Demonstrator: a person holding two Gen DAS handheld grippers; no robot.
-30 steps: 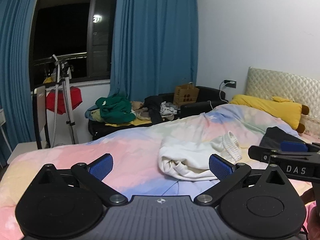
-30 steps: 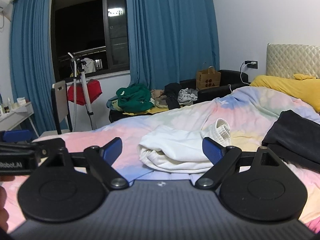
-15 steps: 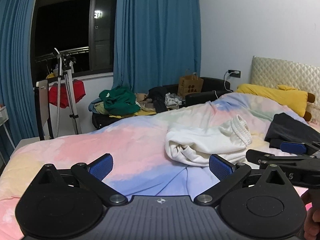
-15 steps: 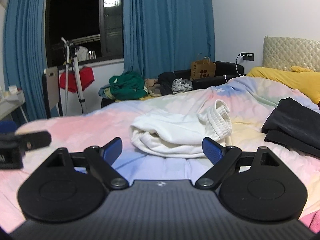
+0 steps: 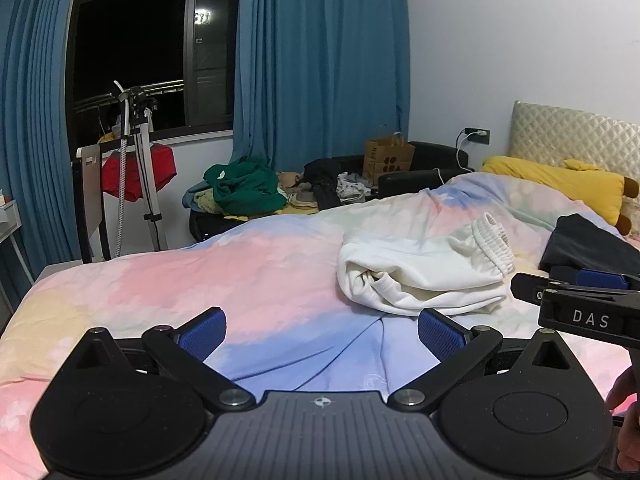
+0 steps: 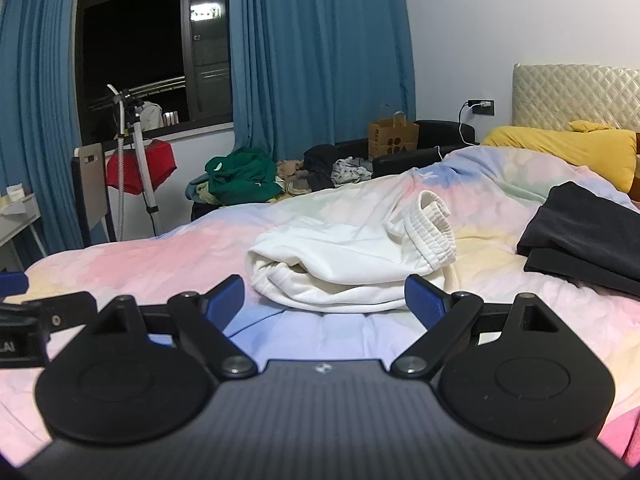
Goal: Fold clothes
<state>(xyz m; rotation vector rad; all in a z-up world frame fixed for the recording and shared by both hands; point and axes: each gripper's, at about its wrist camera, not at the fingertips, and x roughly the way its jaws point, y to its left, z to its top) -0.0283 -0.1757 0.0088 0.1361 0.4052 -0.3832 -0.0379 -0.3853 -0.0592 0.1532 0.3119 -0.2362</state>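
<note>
At frame bottom, left gripper [image 5: 319,330]: fingers spread wide and gripping nothing, hovering over the pastel duvet [image 5: 200,280] short of the garment.
Right gripper [image 6: 325,302]: likewise released and empty, its blue pads [image 6: 424,300] framing the near edge of the bundle, probably lining up a grasp.
White garment [image 6: 348,268]: lying mid-frame on the duvet, loosely bunched, ribbed cuff [image 6: 432,226] curling upward at right; not yet folded flat.
Black clothes [image 6: 584,236]: sitting at right of frame, apart from the white one, seemingly folded and set aside.
Clothes pile [image 5: 248,190]: waiting mid-left by the curtains, apparently further work.
Next move: likely needing both grippers on the bundle's edges to spread it.
</note>
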